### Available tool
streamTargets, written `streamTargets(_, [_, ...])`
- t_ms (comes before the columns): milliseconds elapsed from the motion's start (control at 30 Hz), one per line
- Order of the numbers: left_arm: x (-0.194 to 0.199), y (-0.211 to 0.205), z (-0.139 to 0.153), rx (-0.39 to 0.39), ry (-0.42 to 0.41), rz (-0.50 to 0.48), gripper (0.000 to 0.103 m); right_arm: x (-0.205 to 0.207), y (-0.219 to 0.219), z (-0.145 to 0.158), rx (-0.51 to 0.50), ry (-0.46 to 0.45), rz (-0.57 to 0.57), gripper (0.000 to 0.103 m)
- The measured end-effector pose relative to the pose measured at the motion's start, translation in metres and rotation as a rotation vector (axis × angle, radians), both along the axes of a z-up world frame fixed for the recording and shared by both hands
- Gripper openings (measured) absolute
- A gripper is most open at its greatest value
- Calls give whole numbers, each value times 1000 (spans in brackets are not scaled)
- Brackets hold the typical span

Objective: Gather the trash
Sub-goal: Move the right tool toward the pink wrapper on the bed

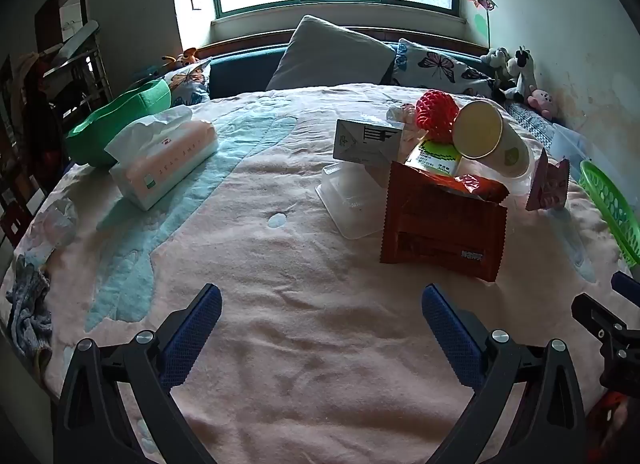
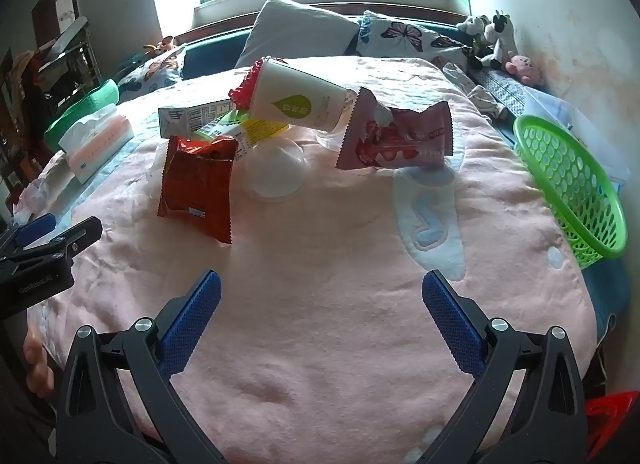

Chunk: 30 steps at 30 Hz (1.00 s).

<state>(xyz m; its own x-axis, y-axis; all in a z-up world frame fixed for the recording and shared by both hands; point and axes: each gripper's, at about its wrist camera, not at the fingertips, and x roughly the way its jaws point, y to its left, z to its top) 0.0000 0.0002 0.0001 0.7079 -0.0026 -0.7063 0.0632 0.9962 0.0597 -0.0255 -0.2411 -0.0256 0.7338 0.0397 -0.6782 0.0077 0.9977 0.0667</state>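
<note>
The trash sits in one heap on the bed, ahead of both grippers and a little toward the headboard. Nearest the jaws is the red-brown snack wrapper, standing half on edge with its long side running away from the person. From the left gripper it lies ahead and to the right; from the right gripper it lies ahead and to the left, so it falls roughly between the two, and neither looks clearly nearer. Behind it a paper cup lies tipped on its side across a small carton, with a pink wrapper to the right and a clear plastic lid flat on the blanket.

Both pairs of jaws are spread wide and hold nothing, hovering low over the bedding. The green basket rests tilted at the bed's right edge, closer to the right gripper, and is my guess for where the trash goes.

The surface is a soft pink blanket, wrinkled, so thin wrappers may sink and slip. A tissue pack lies off to the left, well apart from the heap. Pillows and a bright window fill the far end.
</note>
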Motion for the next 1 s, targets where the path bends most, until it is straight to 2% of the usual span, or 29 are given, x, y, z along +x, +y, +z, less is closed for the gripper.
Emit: streamTargets(1000, [0,-4,4,-4,-3,-8,97,-2,-3,4,-1,-14,-10,99])
